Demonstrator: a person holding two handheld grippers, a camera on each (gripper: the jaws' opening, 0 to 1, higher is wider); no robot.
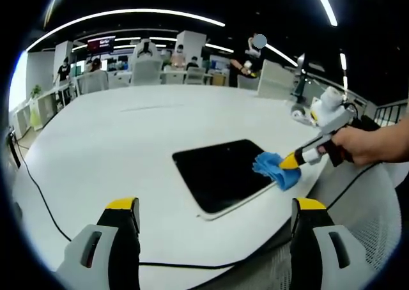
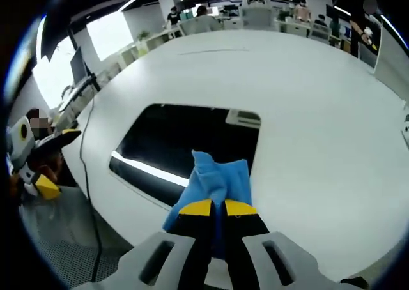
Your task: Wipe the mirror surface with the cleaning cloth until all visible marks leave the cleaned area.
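Observation:
A dark rectangular mirror (image 1: 220,172) lies flat on the white table (image 1: 128,130), near its front edge. In the left gripper view my left gripper (image 1: 216,208) hangs open above the table edge, nothing between its yellow-tipped jaws. From the right, my right gripper (image 1: 295,160) comes in, held by a hand (image 1: 370,143), shut on a blue cleaning cloth (image 1: 276,169) that rests on the mirror's right corner. In the right gripper view the cloth (image 2: 216,178) is pinched in my right gripper (image 2: 217,208) and overlaps the mirror's (image 2: 185,143) near edge; the glass reflects ceiling lights.
A black cable (image 1: 45,200) runs along the table's left edge. Mesh chair backs (image 1: 377,207) stand close by the table's front. Desks, chairs and people (image 1: 249,57) fill the far side of the office. The other gripper (image 2: 32,156) shows at the left of the right gripper view.

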